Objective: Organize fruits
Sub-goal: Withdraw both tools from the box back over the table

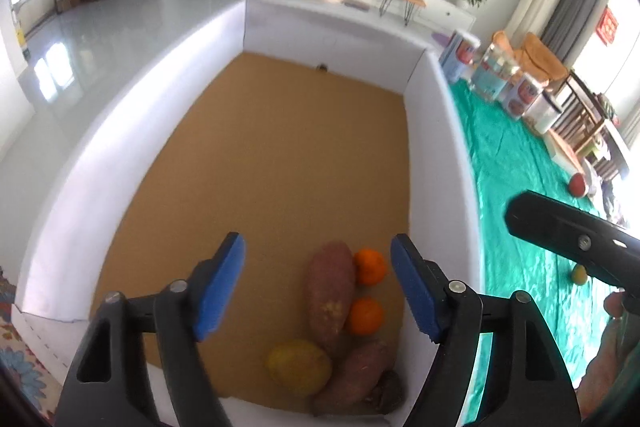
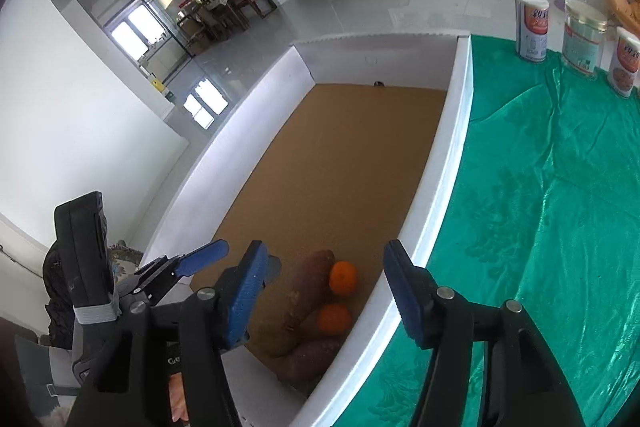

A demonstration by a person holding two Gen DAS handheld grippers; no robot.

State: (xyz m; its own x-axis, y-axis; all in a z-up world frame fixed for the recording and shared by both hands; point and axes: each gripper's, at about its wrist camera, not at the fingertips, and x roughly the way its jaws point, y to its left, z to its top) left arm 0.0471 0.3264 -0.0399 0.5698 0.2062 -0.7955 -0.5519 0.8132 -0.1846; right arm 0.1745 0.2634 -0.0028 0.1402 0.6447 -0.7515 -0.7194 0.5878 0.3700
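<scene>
A white-walled box with a brown floor holds produce in its near right corner. There lie a long sweet potato, a second one, two oranges and a yellow fruit. My left gripper hangs open above this pile, with nothing between its blue pads. My right gripper is also open and empty, over the same corner, with the oranges and a sweet potato below it. A red apple and a yellow-green fruit lie on the green cloth.
The green cloth covers the table right of the box. Several tins stand at its far edge. The right tool's black housing reaches in over the cloth. The box's far floor is bare.
</scene>
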